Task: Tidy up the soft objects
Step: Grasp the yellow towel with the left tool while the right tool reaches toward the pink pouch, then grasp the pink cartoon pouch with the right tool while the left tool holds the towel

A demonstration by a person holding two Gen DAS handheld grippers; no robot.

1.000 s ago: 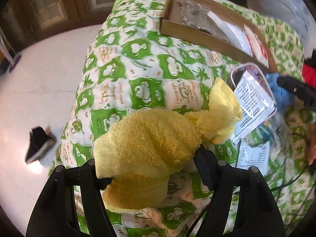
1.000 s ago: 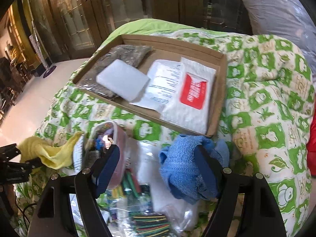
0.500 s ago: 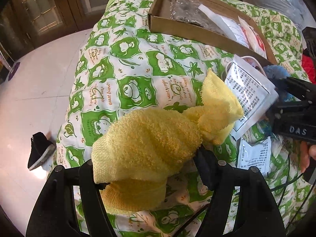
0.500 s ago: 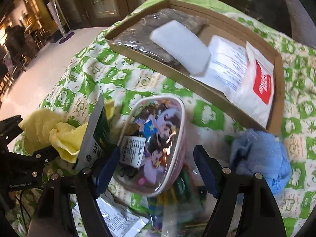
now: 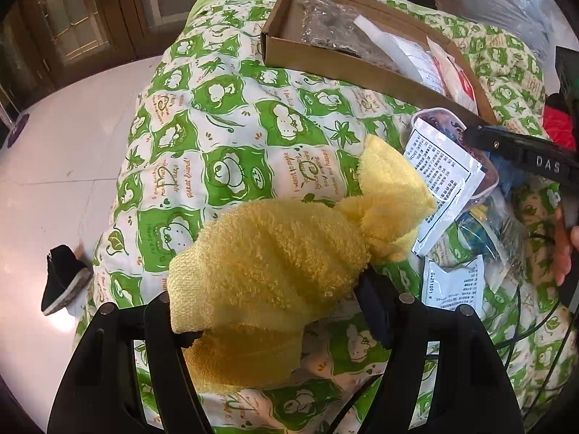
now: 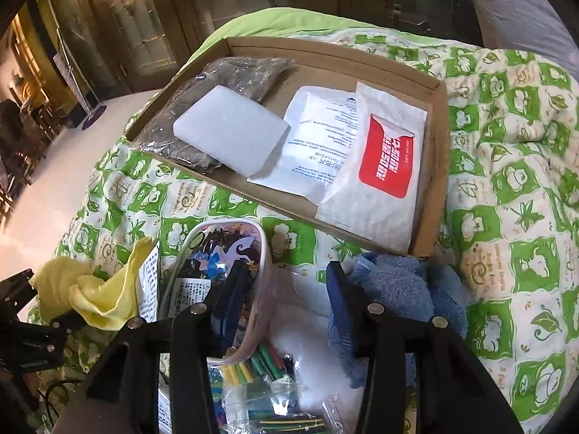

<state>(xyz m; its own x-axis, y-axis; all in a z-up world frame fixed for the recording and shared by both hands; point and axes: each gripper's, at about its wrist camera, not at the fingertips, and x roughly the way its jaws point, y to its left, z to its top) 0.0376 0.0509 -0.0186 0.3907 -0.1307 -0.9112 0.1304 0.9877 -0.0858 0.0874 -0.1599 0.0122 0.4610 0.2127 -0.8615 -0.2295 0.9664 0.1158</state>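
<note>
My left gripper (image 5: pixel 275 311) is shut on a yellow towel (image 5: pixel 282 253) and holds it bunched above the green-and-white quilt (image 5: pixel 217 137). The towel also shows at the left of the right wrist view (image 6: pixel 94 296). My right gripper (image 6: pixel 286 300) is open and empty over a clear cartoon-print pouch (image 6: pixel 231 275). Its right finger touches a crumpled blue towel (image 6: pixel 405 289) lying just in front of a shallow cardboard box (image 6: pixel 430 166).
The box holds a white pad (image 6: pixel 231 133), a dark bag (image 6: pixel 231 83), a leaflet and a red-labelled packet (image 6: pixel 383 159). Loose sachets (image 5: pixel 441 173) and bags of coloured tubing (image 6: pixel 260 365) lie by the pouch. A black shoe (image 5: pixel 61 282) sits on the floor left of the bed.
My right gripper swung left over the pouch and back toward the blue towel, staying open. My left gripper kept hold of the yellow towel and barely moved.
</note>
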